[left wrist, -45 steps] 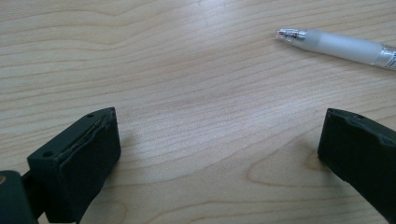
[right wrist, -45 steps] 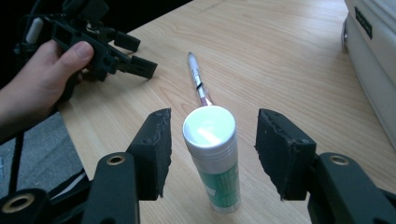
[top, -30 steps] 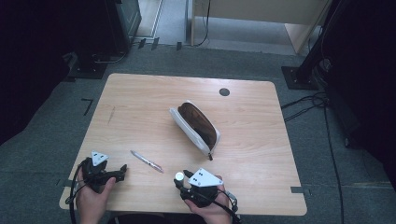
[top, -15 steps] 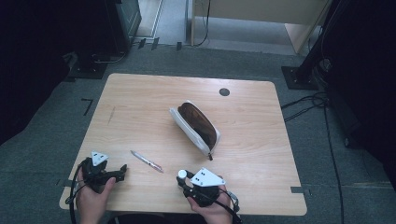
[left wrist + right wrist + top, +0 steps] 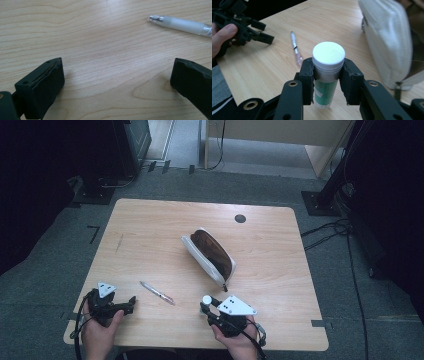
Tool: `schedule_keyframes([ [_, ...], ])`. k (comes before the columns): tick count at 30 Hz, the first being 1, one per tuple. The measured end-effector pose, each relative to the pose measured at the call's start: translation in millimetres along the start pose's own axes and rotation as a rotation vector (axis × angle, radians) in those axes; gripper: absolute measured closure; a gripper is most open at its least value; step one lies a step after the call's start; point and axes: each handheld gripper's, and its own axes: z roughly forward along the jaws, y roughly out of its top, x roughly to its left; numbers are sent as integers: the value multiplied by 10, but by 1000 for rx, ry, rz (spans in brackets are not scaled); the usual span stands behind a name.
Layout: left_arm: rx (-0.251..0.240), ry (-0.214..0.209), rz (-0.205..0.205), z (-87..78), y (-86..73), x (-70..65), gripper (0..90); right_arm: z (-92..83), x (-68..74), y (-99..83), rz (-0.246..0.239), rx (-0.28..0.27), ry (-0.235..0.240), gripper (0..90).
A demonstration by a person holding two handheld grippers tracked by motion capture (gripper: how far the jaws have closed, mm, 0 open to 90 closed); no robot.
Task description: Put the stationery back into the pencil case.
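Right tongs (image 5: 326, 82) are clamped on the glue stick (image 5: 327, 75), both pads pressing the barrel just under its white cap, green label below; they've just been closing down onto it and the grip looks square. In the high view I see the stick's cap at the front of my right tongs (image 5: 209, 304), near the counter (image 5: 150, 225) front edge, between the pen (image 5: 157, 292) and the lower end of the pouch (image 5: 210, 254). Left tongs (image 5: 115, 82) stand wide open, nothing between them, parked low over bare wood at the front left corner with the pen's tip (image 5: 155, 18) just ahead and off to one side. The white pouch lies open mid-counter, dark lining showing, zipper pull at the end nearest me. My read: pick of the glue stick is done, transfer is the step in hand, pen untouched. Next move as I judge it: lift clear, carry the stick to the pouch mouth, tip it so the barrel goes in lengthwise, then release. Needs enough height to clear the pouch's near wall, and the opening looks soft, so the left tongs may have to pin or spread the rim. Risk: the smooth barrel rotating in the pads if I tilt too fast.
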Motion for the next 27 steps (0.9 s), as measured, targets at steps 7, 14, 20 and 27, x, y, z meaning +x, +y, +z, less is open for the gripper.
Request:
schedule_keyframes([
  [7, 0, 0, 0, 0, 0, 0, 0, -118, -138, 56, 17, -26, -44, 656],
  [14, 0, 0, 0, 0, 0, 0, 0, -244, -289, 134, 33, -47, -95, 657],
  [20, 0, 0, 0, 0, 0, 0, 0, -314, -389, 226, 32, -63, -130, 657],
  [27, 0, 0, 0, 0, 0, 0, 0, -328, -474, 329, 35, -68, -159, 657],
])
